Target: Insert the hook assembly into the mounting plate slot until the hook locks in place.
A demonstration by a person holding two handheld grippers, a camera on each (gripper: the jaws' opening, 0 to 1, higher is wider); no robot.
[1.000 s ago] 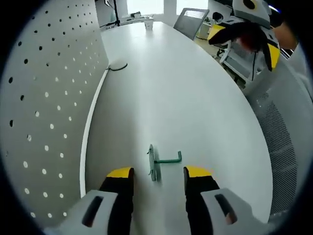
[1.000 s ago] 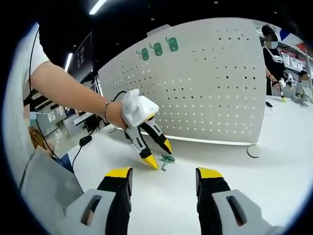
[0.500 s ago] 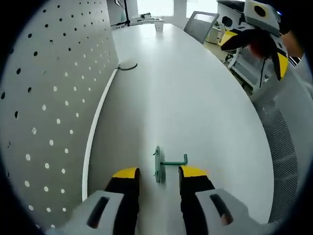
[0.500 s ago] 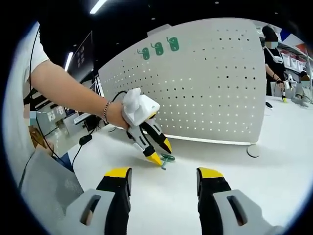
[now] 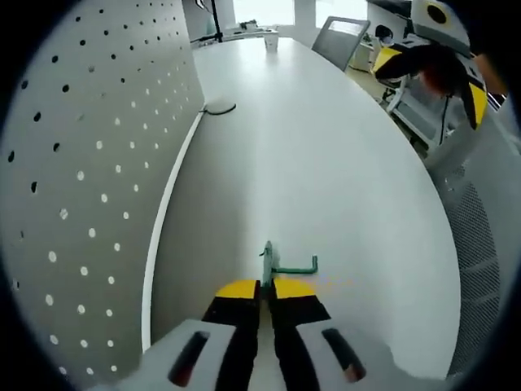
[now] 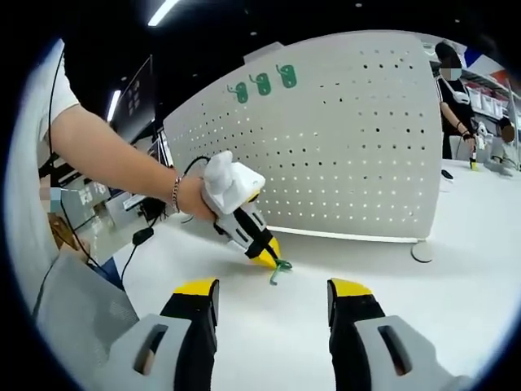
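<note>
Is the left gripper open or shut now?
Shut: the left gripper has its yellow tips pressed on the green hook, which rests on the white table.

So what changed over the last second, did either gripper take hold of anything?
The left gripper closed: its jaws, open around the green hook a second ago, have shut on the hook's flat plate where it lies on the white table. The right gripper view shows the same closure. The right gripper stayed open and held back, the hook has not left the table, and the pegboard with its three green hooks is unchanged.
</note>
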